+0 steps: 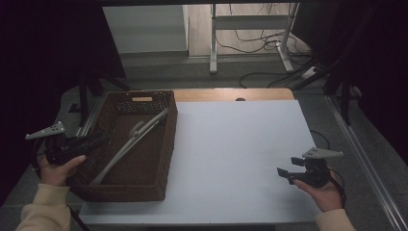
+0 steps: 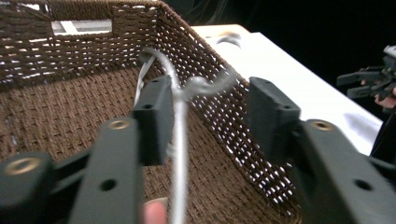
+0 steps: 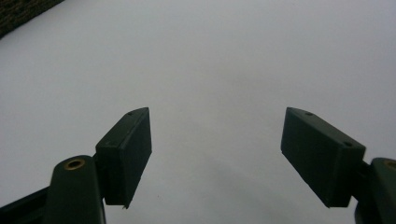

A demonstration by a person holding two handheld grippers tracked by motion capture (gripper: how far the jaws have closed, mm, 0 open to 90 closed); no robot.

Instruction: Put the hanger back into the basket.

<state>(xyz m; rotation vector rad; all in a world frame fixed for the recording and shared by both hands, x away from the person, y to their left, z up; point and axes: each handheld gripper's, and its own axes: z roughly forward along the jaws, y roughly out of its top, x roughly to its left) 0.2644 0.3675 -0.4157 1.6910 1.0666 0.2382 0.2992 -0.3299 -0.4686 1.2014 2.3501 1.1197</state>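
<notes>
At the left edge of the table, we hold our left gripper (image 2: pixel 205 116) wide open around the tongs (image 1: pixel 129 143), which lie loose in the basket (image 1: pixel 163 159), ready to grab.

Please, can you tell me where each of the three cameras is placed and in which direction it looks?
High view: sits above the person's side, looks forward and down on the white table; both hands, left gripper and right gripper show.
Left gripper view: rides the left gripper, looks into the brown woven wicker basket along its two open black jaws, at the grey plastic clothes hanger.
Right gripper view: rides the right gripper, looks down on bare table past open jaws.
Shared: high and left gripper views both show basket and hanger.
</notes>
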